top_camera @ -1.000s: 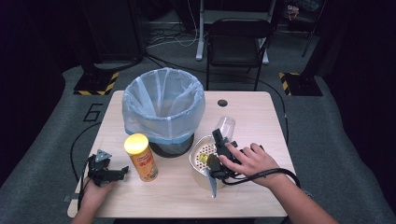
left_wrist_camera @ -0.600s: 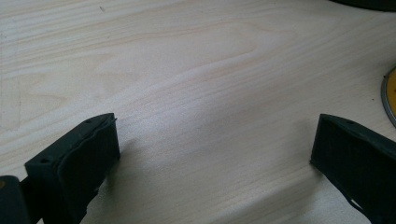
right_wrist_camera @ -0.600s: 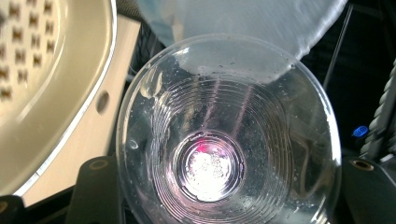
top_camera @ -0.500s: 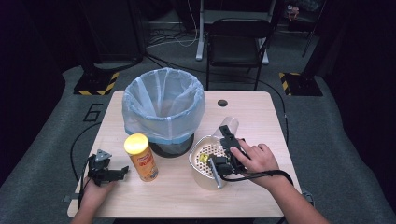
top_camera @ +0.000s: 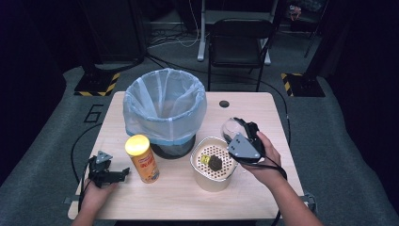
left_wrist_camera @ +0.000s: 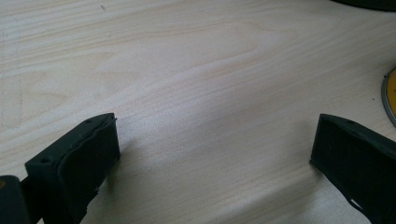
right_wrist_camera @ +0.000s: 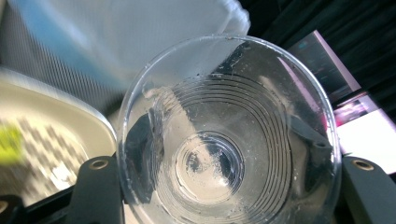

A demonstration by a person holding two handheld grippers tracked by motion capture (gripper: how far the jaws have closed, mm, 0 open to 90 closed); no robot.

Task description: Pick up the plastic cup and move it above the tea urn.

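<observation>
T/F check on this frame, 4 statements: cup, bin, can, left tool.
1. The right tool is clamped on a clear plastic cup. True.
2. The left tool holds the yellow can. False: its jaws stand open over bare table; the can stands apart.
3. The bin has a pale blue liner. True.
4. The white strainer bowl is empty. False: a dark lump and a yellow-green scrap lie in it.

Clear, glossy ribbed plastic cup (right_wrist_camera: 224, 135); pale matt wood-grain table (left_wrist_camera: 196, 70); thin translucent plastic bin liner (top_camera: 164, 106).
</observation>
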